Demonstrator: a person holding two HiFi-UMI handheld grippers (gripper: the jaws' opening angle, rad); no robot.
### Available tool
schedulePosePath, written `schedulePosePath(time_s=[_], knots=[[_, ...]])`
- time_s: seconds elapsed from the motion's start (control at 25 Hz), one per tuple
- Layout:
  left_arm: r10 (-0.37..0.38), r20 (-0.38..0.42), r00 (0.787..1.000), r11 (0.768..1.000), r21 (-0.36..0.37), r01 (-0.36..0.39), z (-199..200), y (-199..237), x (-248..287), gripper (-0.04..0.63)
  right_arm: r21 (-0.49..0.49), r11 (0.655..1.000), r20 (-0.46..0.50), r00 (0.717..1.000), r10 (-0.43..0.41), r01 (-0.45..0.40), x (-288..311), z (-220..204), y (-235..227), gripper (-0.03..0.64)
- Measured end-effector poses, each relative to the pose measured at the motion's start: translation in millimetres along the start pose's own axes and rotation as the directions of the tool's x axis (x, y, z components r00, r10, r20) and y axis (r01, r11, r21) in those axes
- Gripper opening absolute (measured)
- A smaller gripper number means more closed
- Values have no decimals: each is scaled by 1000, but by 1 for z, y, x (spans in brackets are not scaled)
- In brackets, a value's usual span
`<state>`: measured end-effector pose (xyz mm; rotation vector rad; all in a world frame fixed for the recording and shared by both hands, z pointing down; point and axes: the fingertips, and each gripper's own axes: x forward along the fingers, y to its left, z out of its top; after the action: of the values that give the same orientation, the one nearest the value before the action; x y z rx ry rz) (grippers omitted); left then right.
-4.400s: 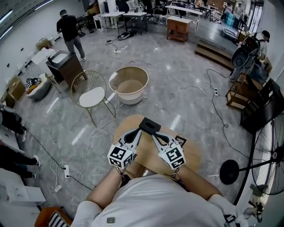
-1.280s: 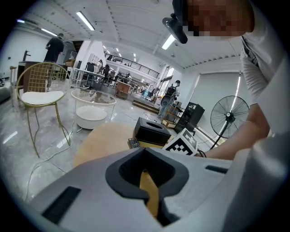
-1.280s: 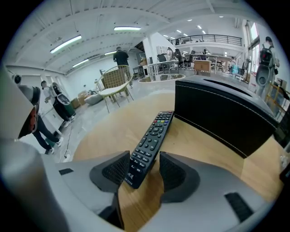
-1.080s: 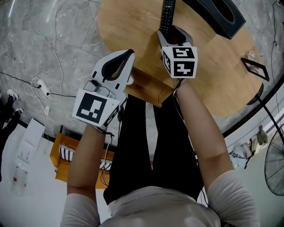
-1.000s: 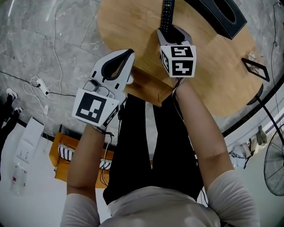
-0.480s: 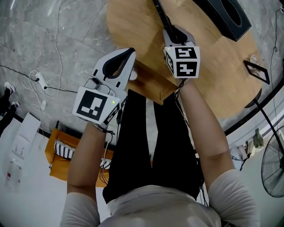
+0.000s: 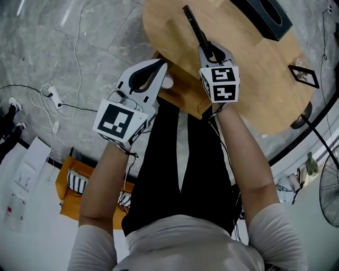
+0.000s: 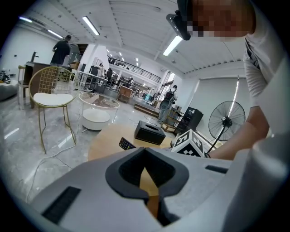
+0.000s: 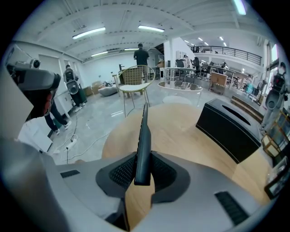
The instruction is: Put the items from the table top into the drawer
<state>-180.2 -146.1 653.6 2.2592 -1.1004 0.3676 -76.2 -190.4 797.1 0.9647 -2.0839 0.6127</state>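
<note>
- Right gripper jaws just closed; now pinch end of remote, held up over table.
- Remote not in drawer yet; drawer looks open.
- Left gripper jaws together, nothing in them, beside drawer.
- Black box and small frame wait on table.
- Task looks barely begun.

floor: grey polished stone; power strip lying on it
chair: gold wire, white seat (landmark)
low round table: just right of chair
ceiling strip lights: above chair
standing fan: far right of chair
</note>
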Motion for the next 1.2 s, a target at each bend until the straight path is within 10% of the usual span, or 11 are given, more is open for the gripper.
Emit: schedulePosePath(time_s=[1.2], knots=[[110,-8,994,988,-110,-110,-158,-63,-59,9,-194,966,-187,973,132,-169,-41,-210,101,103]])
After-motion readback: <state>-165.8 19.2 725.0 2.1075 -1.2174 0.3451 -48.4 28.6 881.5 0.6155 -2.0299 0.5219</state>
